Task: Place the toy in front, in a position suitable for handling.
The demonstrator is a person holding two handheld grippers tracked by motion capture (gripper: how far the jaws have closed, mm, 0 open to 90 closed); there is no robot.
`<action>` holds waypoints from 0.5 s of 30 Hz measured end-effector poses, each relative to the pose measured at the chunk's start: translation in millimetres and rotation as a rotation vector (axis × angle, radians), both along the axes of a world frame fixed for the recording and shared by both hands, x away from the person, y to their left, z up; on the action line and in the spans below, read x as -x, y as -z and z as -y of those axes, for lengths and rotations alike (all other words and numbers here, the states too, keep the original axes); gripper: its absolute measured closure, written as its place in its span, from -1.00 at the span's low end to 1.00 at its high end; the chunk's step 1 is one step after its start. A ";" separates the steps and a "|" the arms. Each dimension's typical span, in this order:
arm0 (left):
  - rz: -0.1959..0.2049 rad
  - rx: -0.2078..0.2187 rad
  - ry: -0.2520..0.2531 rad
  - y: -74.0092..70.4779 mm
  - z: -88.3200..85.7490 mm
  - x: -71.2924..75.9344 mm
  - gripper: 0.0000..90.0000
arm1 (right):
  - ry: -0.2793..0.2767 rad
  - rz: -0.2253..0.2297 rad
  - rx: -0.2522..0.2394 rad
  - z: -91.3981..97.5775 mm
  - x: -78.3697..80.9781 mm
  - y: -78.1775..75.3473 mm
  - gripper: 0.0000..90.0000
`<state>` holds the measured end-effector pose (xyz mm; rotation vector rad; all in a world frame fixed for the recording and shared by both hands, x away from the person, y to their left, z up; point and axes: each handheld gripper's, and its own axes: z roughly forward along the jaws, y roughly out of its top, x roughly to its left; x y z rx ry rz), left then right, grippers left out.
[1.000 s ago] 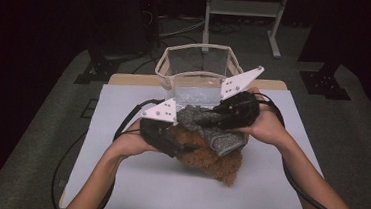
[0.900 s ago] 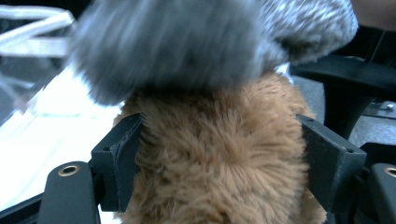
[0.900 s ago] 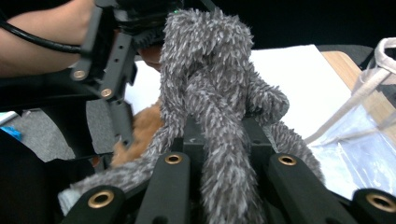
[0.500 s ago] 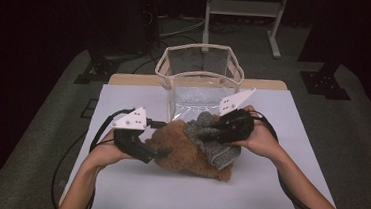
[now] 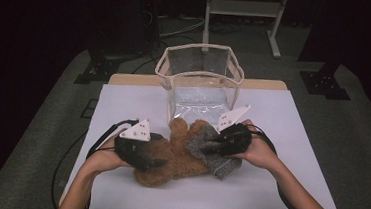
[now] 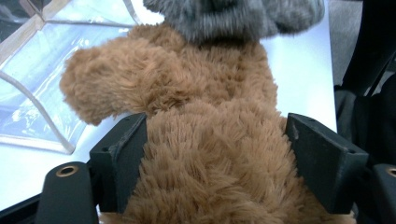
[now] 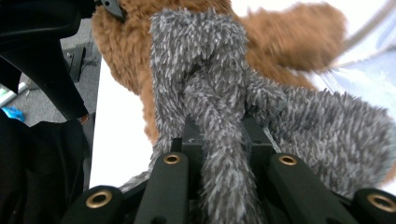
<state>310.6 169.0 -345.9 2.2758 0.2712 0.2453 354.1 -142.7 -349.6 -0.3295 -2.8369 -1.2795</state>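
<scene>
We see a brown plush toy lying on the white worktop, just in front of a clear plastic bin that stands near the far edge. A grey fuzzy cloth lies over the right part of the toy and also touches the worktop.

The left gripper is at the left end of the toy. In the left gripper view its two black jaws stand wide apart, one on each side of the brown plush toy, and both press into the fur, so the gripper holds the toy. The clear plastic bin shows at the upper left there.

The right gripper is on the grey cloth. In the right gripper view its jaws are narrow and pinch a fold of the grey fuzzy cloth between them. Behind the cloth we see the brown plush toy.
</scene>
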 end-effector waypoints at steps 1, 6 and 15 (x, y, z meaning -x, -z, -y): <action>-0.001 -0.015 0.002 0.1 0.0 -0.1 -0.49 | 0.012 -0.005 -0.013 4.7 -1.0 0.2 0.66; -0.012 -0.061 0.031 4.1 4.7 -0.4 -0.42 | 0.087 -0.012 -0.067 19.0 -11.2 0.0 0.66; 0.020 -0.116 -0.032 8.8 1.2 -9.8 -0.38 | 0.022 -0.069 -0.058 10.9 -1.4 15.5 0.67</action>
